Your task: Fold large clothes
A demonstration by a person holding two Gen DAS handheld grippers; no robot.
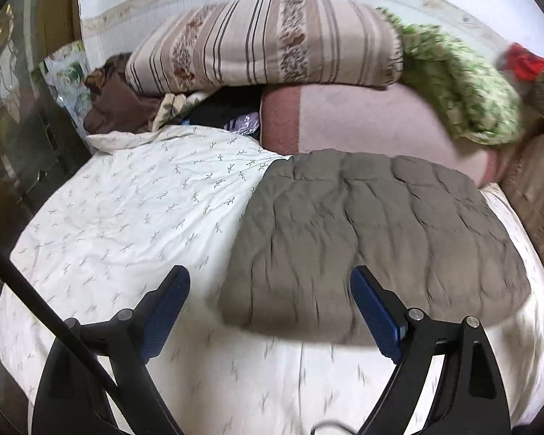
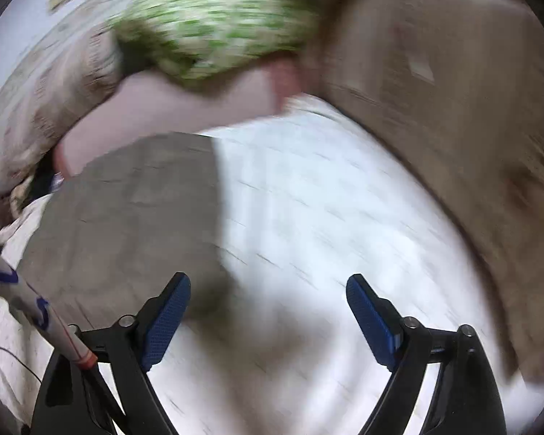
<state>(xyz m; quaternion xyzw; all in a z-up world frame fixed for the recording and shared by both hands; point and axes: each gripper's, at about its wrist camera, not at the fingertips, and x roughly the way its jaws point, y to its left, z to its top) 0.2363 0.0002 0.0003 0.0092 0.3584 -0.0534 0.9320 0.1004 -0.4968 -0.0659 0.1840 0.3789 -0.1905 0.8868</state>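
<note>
Grey-brown quilted garment (image 1: 373, 239) lies folded right of centre on the bed (image 1: 127, 217), both left tongs (image 1: 270, 311) and right tongs (image 2: 268, 317) apart and empty, so puffy padding may spring open.

Grey quilted garment (image 1: 373, 239) — white sprigged sheet (image 1: 127, 217).

The left gripper (image 1: 270, 311) sits at the bottom of its view, its two blue-padded fingers (image 1: 165, 313) spread wide apart with nothing between them. The right gripper (image 2: 268, 317) fills the bottom of its own blurred view the same way, fingers (image 2: 371, 320) wide apart, holding nothing.
</note>
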